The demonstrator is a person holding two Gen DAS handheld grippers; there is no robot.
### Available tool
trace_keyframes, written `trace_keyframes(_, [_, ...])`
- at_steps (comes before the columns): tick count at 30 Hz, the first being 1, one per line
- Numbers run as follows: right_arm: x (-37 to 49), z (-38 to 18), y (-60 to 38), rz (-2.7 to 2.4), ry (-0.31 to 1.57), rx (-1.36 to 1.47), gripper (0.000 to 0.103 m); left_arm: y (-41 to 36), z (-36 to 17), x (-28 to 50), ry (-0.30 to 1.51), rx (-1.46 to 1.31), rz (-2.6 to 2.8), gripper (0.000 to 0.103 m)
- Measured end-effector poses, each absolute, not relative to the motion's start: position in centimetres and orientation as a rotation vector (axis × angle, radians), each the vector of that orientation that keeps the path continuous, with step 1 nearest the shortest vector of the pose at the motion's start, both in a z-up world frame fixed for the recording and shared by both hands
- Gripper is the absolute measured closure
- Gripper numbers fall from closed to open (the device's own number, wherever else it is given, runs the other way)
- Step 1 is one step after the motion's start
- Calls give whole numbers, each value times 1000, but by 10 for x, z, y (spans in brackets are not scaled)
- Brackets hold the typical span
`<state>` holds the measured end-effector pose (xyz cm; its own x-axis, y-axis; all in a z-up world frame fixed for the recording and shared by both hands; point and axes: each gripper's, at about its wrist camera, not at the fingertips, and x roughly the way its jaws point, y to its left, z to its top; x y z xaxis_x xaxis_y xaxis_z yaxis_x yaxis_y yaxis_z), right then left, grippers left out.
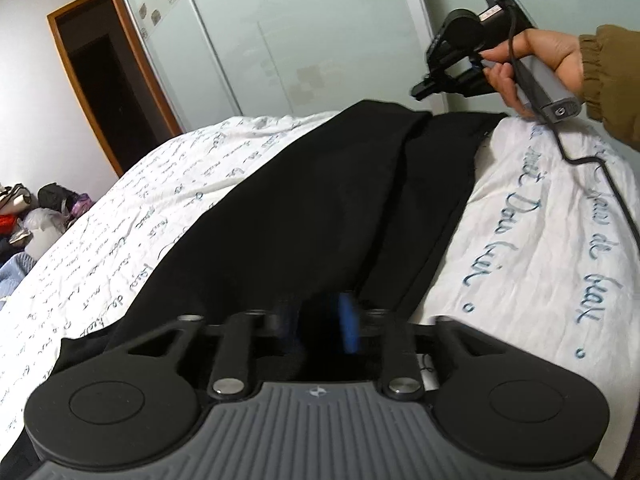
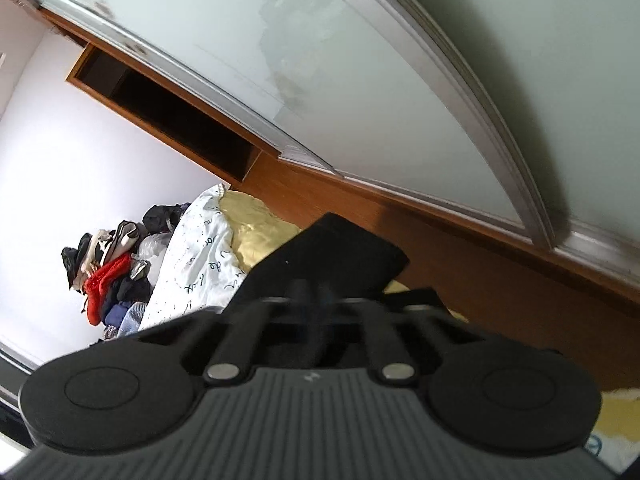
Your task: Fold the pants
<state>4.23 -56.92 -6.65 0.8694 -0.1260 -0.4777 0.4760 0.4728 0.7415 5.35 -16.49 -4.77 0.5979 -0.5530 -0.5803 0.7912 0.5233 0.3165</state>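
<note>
Pants (image 1: 304, 208), black, lie lengthwise on the bed (image 1: 540, 216) straight ahead of the left claw (image 1: 320, 320), one leg laid over the other, so the first lengthwise fold looks done; the crosswise folds appear left to do; the left claw sits low over the near end with its blue-padded fingers (image 1: 349, 324) spread and no cloth seen pinched; the right claw (image 1: 424, 90), held in a hand (image 1: 532, 64) above the far end, is pressed together on nothing; ahead of it lies the pants' far edge.
</note>
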Motion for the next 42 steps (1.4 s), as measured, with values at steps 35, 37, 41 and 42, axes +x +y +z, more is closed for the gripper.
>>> trace_keyframes(35, [37,-45,-588,-337,262,1134,97,-199,-47,45,324,726,-786,24])
trace_keyframes(37, [41,-25,-582,-296,242,1111,97,-202,-46,47,331,708,-780,24])
trace_keyframes(41, [47,10,-572,-246,206,1063,97,-202,-44,57,380,645,-775,24])
trace_keyframes(42, [47,16,-571,-237,193,1062,97,-202,-43,59,389,635,-773,24])
